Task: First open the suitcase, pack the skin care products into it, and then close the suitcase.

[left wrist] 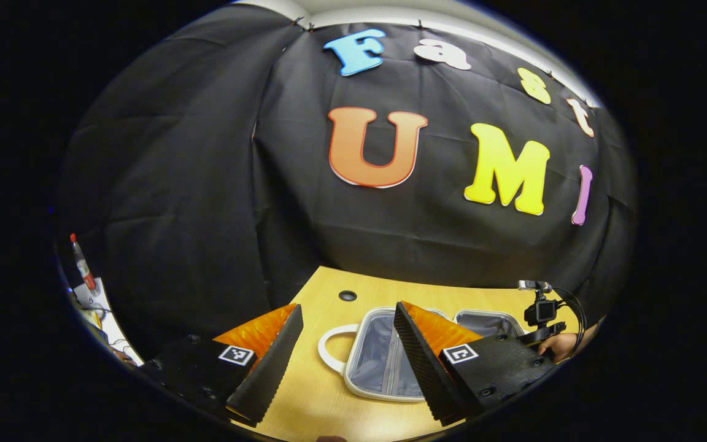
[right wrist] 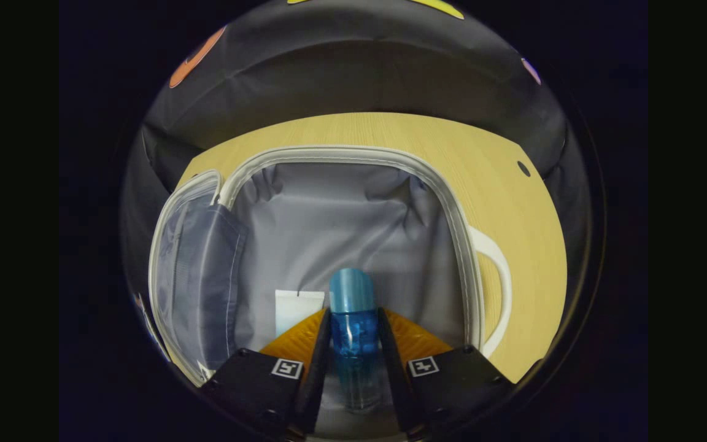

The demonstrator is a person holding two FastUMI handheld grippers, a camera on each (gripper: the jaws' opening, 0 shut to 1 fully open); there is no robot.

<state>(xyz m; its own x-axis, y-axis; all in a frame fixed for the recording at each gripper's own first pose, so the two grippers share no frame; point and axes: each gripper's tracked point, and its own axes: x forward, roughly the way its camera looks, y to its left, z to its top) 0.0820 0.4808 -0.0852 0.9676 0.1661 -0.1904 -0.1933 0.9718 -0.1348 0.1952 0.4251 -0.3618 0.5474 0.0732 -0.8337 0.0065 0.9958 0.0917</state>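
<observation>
While the suitcase (right wrist: 353, 153) is lying open on the wooden table (right wrist: 507, 202), the right gripper (right wrist: 354, 331) is hanging over its grey-lined main compartment w/ a blue bottle (right wrist: 353, 325) between its fingers. Both fingers are pressing on the bottle's sides, jaws narrowed to just the bottle's width. Bottle's rounded blue cap is pointing away from the camera, toward the far wall of the case; its clear lower part is sitting down between the fingers. Can't tell if the bottle is touching the lining or hanging just above it.

A white tube (right wrist: 295, 310) is lying on the lining, just beside the bottle on its left in the right gripper view, partly hidden behind the finger on that side. Suitcase lid (right wrist: 194, 276), w/ its mesh pocket, is standing open at the left of that view. White handle (right wrist: 494, 294) is sticking out on the opposite side, over the table.

Left gripper (left wrist: 347, 362) is hovering over the table near the suitcase (left wrist: 384, 362), handle side, jaws spread wide & gripping nothing. In the left gripper view, the other gripper (left wrist: 540, 316) is showing farther off at the right edge beyond the case, w/ a hand (left wrist: 565, 344) holding it. A red-capped bottle (left wrist: 82, 264) is standing at the far left edge of that view, off the table.
</observation>
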